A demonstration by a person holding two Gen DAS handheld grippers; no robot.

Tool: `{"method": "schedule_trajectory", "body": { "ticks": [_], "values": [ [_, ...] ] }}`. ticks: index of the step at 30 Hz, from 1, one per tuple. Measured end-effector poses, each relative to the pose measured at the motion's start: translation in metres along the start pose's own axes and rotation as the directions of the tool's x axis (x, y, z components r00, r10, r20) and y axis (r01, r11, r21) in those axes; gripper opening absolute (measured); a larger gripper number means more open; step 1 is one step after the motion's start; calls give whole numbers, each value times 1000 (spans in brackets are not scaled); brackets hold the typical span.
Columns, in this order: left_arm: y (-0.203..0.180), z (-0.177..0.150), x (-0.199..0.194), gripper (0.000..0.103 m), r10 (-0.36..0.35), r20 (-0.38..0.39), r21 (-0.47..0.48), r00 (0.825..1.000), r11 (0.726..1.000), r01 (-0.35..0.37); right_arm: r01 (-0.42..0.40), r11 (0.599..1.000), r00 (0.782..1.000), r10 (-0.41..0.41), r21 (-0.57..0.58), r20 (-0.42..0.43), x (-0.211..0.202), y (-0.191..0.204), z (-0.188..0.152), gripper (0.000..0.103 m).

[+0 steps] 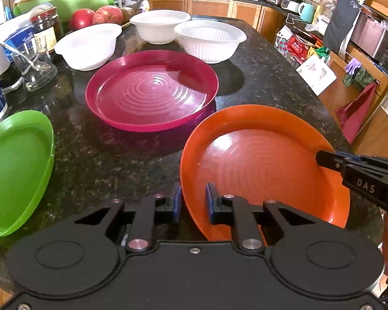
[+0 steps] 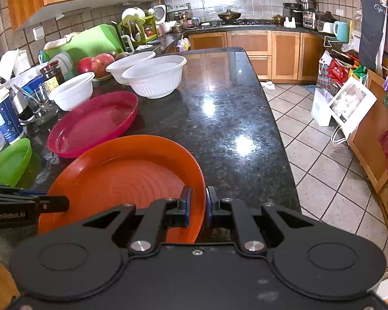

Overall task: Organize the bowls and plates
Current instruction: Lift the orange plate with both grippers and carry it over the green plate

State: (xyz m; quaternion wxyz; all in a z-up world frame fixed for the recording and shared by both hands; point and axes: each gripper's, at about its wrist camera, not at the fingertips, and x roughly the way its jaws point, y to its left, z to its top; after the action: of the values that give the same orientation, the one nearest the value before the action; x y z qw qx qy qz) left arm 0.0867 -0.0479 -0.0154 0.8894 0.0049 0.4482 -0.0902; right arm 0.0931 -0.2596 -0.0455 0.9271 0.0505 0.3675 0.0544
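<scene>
The orange plate (image 1: 258, 165) is a round, glossy plastic dish with a raised rim and concentric ridges rippling out from the middle of its floor. It sits tilted, its near edge lifted off the dark speckled granite counter (image 1: 111, 155), held at two opposite sides. The left gripper (image 1: 193, 200) has its blue-padded fingers (image 1: 177, 201) closed on the plate's left rim, one finger outside the wall and one inside. The right gripper (image 2: 198, 205) is clamped the same way on the right rim, its inner finger over the ridged floor and its outer finger past the edge, above the counter.

Ahead of the left fingers lies one magenta plate (image 1: 152, 90), flat on the counter, of the same ridged make and clearly apart from the orange one. Off to the left of those fingers is one green plate (image 1: 15, 170), partly cut by the frame edge. That makes three plates, one of each colour.

Beyond the magenta plate stand three white bowls (image 1: 209, 41), upright and close together: one ribbed on its outer wall, the other two smooth. Behind them are two red fruits (image 1: 95, 15), and further left a dark jar (image 1: 45, 31) and a glass holding a spoon (image 1: 33, 69).
</scene>
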Motion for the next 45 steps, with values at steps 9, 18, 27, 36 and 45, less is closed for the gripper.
{"method": "schedule_trajectory", "body": {
  "ticks": [9, 18, 27, 36, 45],
  "values": [
    [7, -9, -11, 24, 15, 23, -6, 1000, 1000, -15, -7, 1000, 1000, 8, -22, 18, -11, 12, -6, 14],
    [23, -11, -28, 24, 23, 63, -7, 998, 1000, -22, -7, 999, 999, 8, -40, 48, -23, 33, -9, 14],
    [57, -15, -48, 24, 46, 103, -24, 994, 999, -43, -27, 998, 997, 32, -65, 75, -32, 75, -6, 14],
    [107, -19, -68, 24, 85, 120, -60, 989, 995, -78, -74, 992, 993, 82, -98, 81, -30, 132, 3, 14],
    [162, -24, -82, 24, 138, 129, -96, 982, 987, -126, -123, 983, 989, 133, -134, 69, -19, 199, 11, 14]
  ]
}}
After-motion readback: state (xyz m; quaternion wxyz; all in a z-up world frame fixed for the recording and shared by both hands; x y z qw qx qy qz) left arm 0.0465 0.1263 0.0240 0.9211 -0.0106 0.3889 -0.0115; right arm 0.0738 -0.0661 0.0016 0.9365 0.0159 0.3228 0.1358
